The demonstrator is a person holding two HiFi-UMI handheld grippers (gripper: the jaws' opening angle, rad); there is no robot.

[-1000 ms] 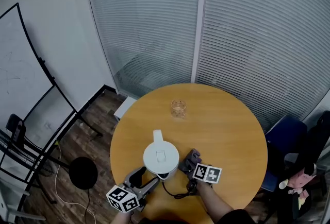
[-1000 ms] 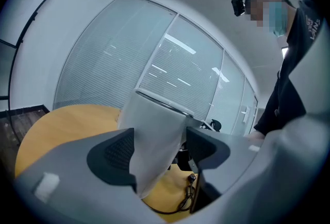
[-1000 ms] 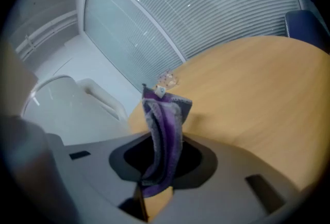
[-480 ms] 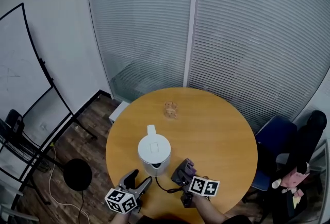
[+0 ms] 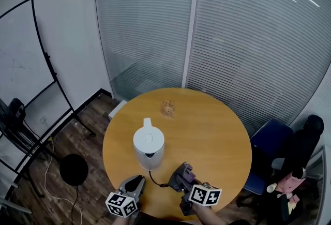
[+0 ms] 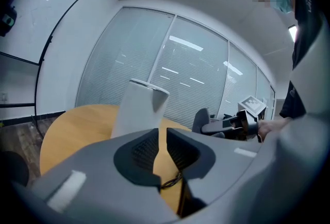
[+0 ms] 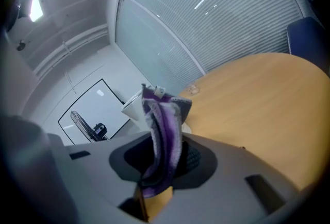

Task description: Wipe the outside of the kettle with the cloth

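Note:
A white kettle (image 5: pixel 149 147) stands left of centre on the round wooden table (image 5: pixel 212 136), its black cord (image 5: pixel 155 181) trailing toward the near edge. My left gripper (image 5: pixel 137 181) sits behind the kettle at the table's near edge. Its jaws are closing to a narrow slit with nothing between them. In the left gripper view the kettle (image 6: pixel 136 109) rises beyond the left gripper (image 6: pixel 161 138), with the cord (image 6: pixel 171 182) under it. My right gripper (image 5: pixel 181 176) is shut on a purple and grey cloth (image 7: pixel 164 130), to the right of the kettle and apart from it.
A small drinking glass (image 5: pixel 167 108) stands on the table's far side. A blue chair (image 5: pixel 269 141) is at the right. A whiteboard on a stand (image 5: pixel 31 63) and a round black base (image 5: pixel 74 169) are on the floor at the left. Glass walls with blinds lie behind.
Both grippers drew back from the kettle toward the table's near edge. The left jaws went from wide apart to nearly together. The right gripper kept the cloth.

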